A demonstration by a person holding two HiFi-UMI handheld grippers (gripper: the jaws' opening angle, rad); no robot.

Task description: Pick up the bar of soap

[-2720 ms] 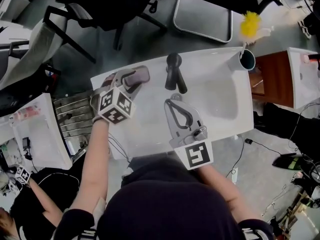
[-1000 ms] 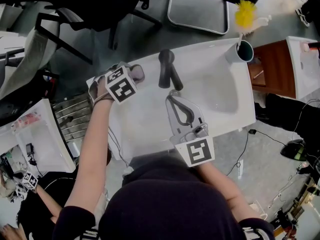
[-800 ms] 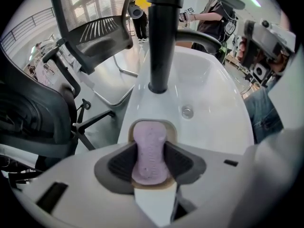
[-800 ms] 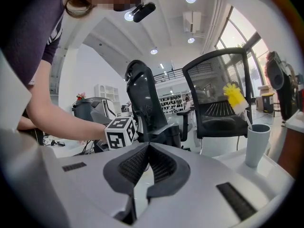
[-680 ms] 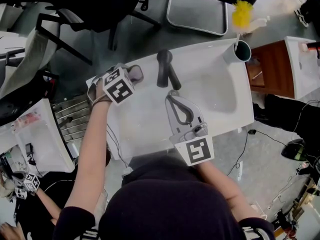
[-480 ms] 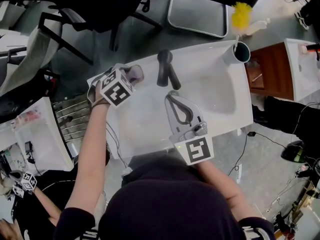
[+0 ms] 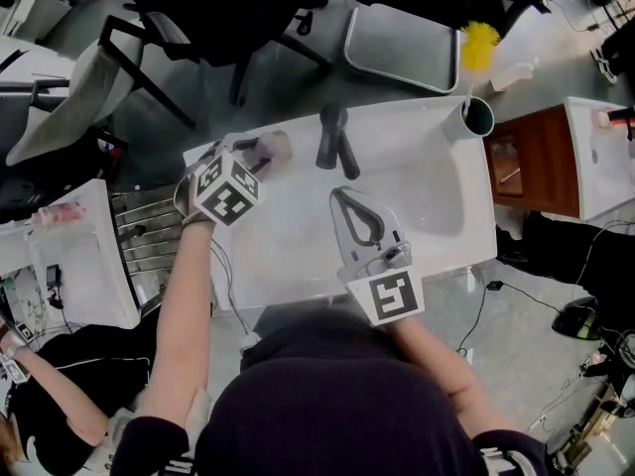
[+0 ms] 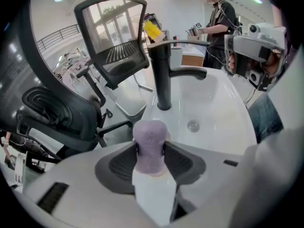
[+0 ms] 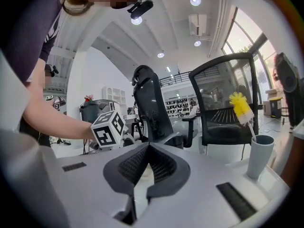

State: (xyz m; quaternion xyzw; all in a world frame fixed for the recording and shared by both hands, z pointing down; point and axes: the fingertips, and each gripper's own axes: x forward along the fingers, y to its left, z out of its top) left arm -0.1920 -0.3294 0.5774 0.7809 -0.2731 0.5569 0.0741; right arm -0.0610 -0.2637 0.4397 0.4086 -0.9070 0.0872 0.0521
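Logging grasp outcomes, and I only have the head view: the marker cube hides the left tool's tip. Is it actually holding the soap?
Observer: Yes. In the left gripper view, the left tool has both jaws pressed on the purple bar of soap.
Operator: How is it seated?
Observer: Its rounded end sticks out past the jaws, toward the black faucet.
Operator: And the right tool?
Observer: In the right gripper view, the right tool is shut, with nothing between its jaws.

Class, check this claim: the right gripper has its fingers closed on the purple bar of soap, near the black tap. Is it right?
Not quite: the left gripper holds the bar of soap, as the left gripper view shows; the tap is indeed black and near.
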